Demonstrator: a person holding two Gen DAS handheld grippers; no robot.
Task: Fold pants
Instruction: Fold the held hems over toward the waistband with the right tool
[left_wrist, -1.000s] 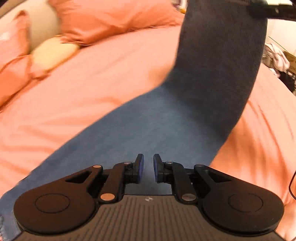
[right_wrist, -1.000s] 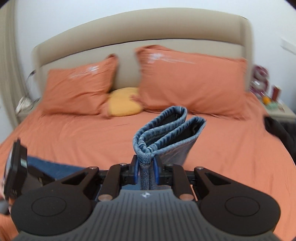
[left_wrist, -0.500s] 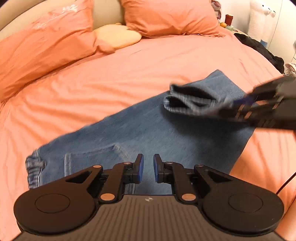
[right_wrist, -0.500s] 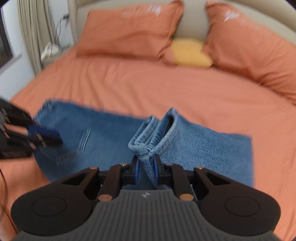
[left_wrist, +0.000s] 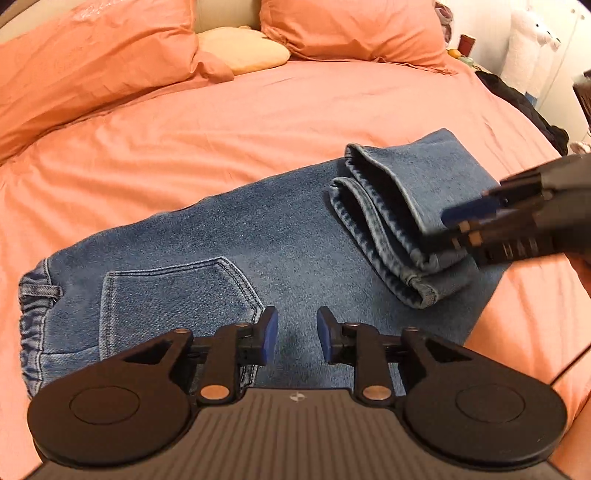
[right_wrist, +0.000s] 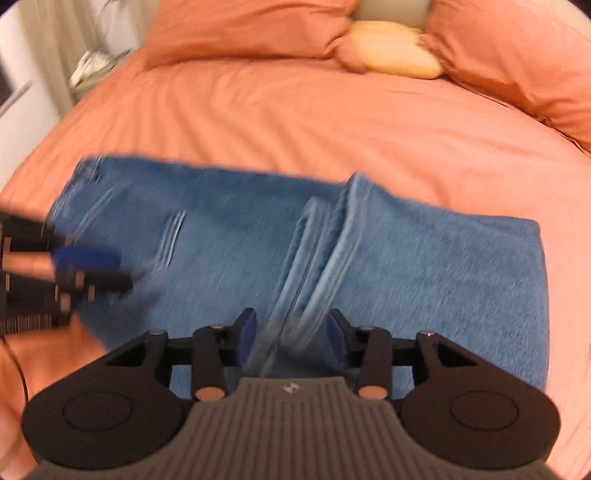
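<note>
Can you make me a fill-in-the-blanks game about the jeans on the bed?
1. The jeans lie on a bed with an ____ sheet.
2. The small cushion between the two big pillows is ____.
3. The leg cuffs are folded back over the ____ of the jeans.
4. The right gripper has its jaws ____.

Missing words: orange; yellow; legs; open

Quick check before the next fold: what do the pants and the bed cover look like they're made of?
Pants: looks like blue denim, faded and matte, with twill texture, stitched back pocket and pale worn hems.
Bed cover: probably thin woven cotton or a similar fabric, orange and matte, with fine soft creases. The weave is not visible.
</note>
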